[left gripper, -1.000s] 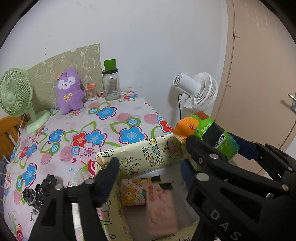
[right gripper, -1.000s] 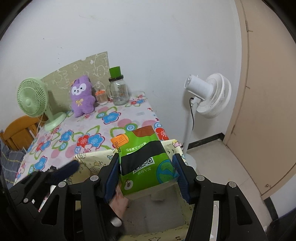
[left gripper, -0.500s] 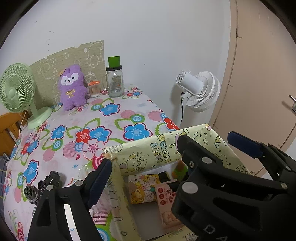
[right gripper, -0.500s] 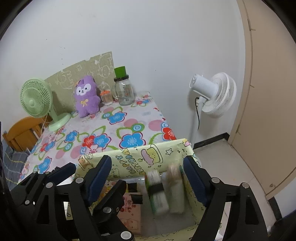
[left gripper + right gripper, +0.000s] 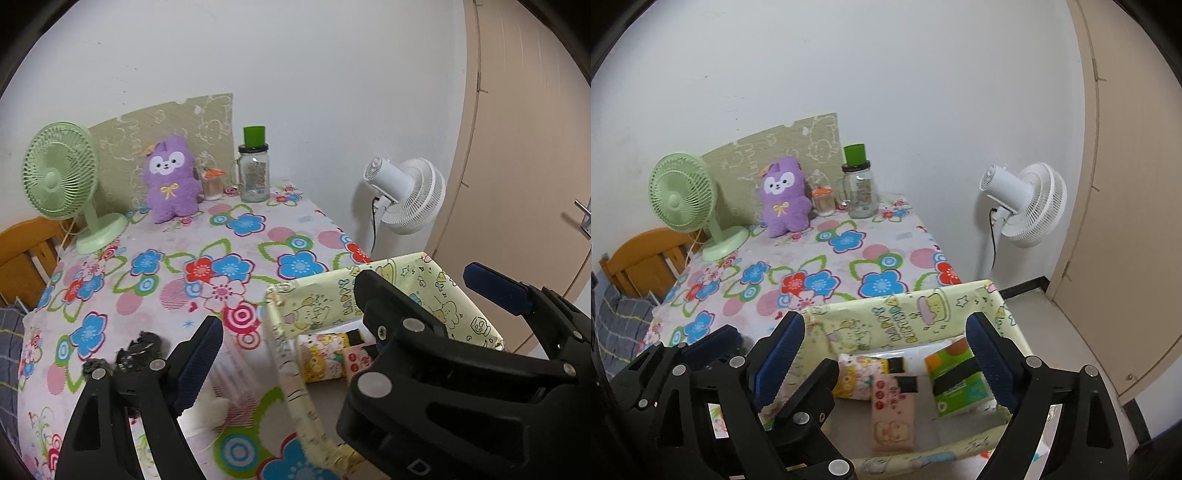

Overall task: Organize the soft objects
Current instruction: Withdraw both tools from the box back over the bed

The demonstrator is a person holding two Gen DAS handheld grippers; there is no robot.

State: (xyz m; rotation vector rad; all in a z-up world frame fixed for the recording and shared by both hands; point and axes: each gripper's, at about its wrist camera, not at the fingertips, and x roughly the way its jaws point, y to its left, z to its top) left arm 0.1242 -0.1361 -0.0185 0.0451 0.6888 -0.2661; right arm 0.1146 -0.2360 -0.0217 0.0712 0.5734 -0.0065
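Observation:
A yellow cartoon-print box (image 5: 905,321) stands at the table's near right edge. Inside lie a green tissue pack (image 5: 956,380), a pink pack (image 5: 892,410) and a yellow cartoon pack (image 5: 860,373). My right gripper (image 5: 886,354) is open and empty above the box. My left gripper (image 5: 288,314) is open and empty over the table left of the box (image 5: 317,306). A purple plush toy (image 5: 170,179) sits at the table's back. A black soft object (image 5: 136,350) lies by my left fingers, and something white (image 5: 216,408) lies beneath them.
A green desk fan (image 5: 66,181), a glass jar with green lid (image 5: 254,173) and a small orange-lidded jar (image 5: 212,182) stand at the back of the flowered table (image 5: 166,266). A white floor fan (image 5: 406,199) and a door (image 5: 524,147) are right.
My right gripper opened and dropped the green tissue pack into the box, then rose. My left gripper pulled back and left, off the box.

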